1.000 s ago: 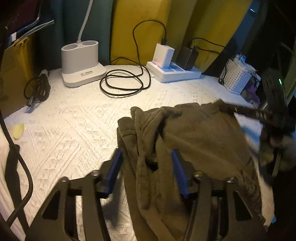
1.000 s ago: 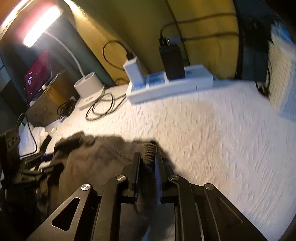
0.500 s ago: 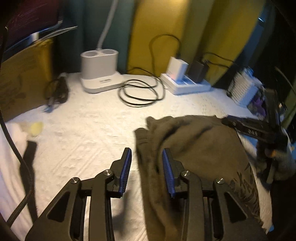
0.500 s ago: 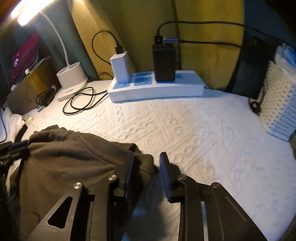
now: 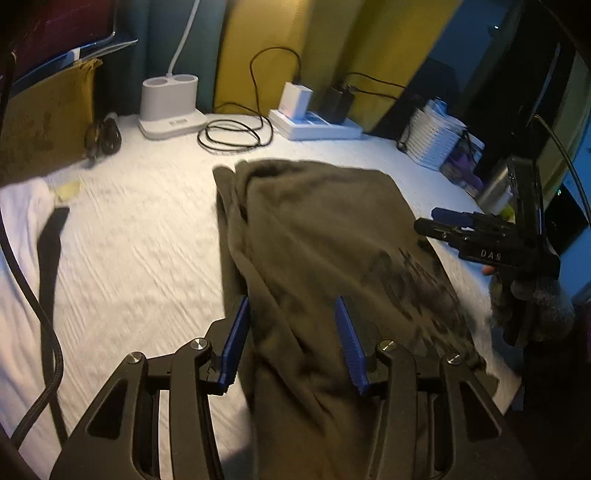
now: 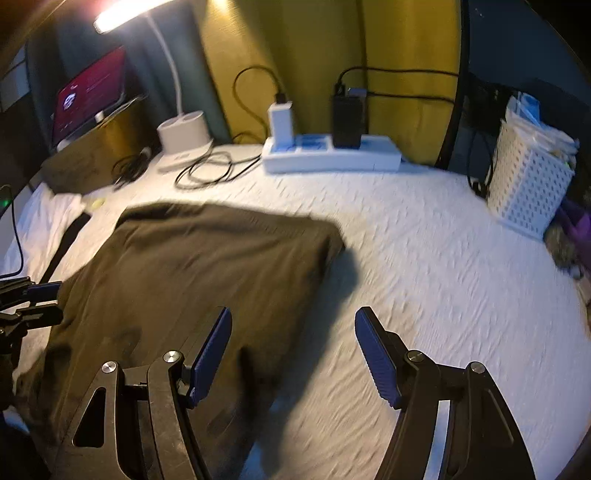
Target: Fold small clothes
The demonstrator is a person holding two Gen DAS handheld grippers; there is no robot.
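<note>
On the white bedspread [image 6: 424, 258] the olive garment [image 6: 207, 258] lies flat (one fold laid); your left gripper [image 5: 291, 339] and right gripper [image 6: 295, 354] have just opened, pads clear. Next, regrip an edge.

Dim, lamp-lit [image 6: 125, 9], motion-blurred fisheye views

Home setting, prob. bedroom or study corner. White textured cover [image 6: 424, 258] as work surface, yellow/teal curtains [image 6: 314, 55] behind, desk lamp [image 6: 181, 125] lit, power strip [image 6: 332, 157] w/ chargers, laptop [image 6: 88, 88], white storage basket [image 6: 524, 192].
</note>
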